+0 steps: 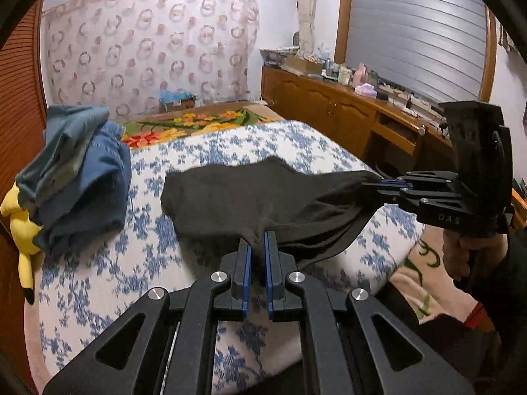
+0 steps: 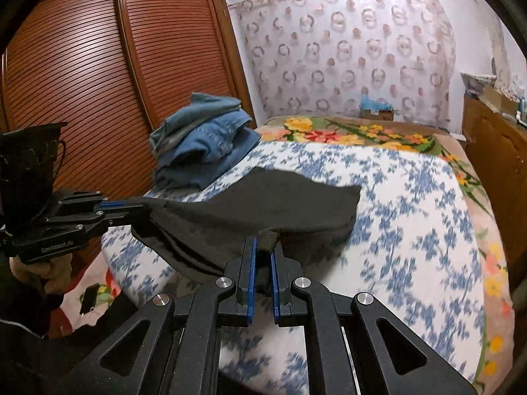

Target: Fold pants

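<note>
Left wrist view, from its left edge: a pile of blue jeans (image 1: 82,177) sits at the bed's (image 1: 98,279) far side, out of the way so the middle stays free for folding. Across that middle the black pants (image 1: 230,197) drape on the flowered cover, their near edge lifted. My left gripper (image 1: 258,247) is pinched tight on one gathered point of that edge; further right, my right gripper (image 1: 378,184) clamps the other end the same way. I hold both ends apart so the cloth hangs taut between them and, I judge, lands flat without bunching.
</note>
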Available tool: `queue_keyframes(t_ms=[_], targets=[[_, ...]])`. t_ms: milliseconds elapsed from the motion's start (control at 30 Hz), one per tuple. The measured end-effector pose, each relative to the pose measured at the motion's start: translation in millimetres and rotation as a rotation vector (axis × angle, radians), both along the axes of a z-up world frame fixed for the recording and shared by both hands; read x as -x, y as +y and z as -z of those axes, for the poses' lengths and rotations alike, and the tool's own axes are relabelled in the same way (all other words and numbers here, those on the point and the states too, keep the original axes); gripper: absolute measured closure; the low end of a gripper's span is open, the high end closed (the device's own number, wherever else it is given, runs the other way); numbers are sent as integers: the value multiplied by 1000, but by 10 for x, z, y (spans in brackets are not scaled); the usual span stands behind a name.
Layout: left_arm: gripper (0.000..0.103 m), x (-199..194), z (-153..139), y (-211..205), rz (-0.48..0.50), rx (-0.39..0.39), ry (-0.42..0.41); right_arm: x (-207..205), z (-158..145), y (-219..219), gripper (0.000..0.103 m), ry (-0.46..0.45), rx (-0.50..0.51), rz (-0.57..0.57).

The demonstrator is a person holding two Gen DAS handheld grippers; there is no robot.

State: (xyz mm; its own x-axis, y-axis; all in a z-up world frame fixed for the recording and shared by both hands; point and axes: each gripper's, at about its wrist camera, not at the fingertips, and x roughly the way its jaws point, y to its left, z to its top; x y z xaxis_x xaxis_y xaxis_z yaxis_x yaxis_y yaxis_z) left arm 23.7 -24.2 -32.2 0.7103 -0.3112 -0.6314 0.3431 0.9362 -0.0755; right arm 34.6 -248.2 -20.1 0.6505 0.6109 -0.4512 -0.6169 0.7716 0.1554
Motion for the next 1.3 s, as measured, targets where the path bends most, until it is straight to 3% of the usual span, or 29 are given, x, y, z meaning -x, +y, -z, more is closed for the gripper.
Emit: queue_keyframes(t_ms=[367, 1000, 1300], targets=[[95, 162, 236, 2, 0, 15, 53, 87, 192, -38, 95, 48, 13, 6], [95, 376, 15, -90, 35, 22, -1, 366, 186, -95, 95, 18, 7, -1], [95, 136, 103, -43, 8, 0, 21, 238, 191, -66, 95, 11, 20, 19]])
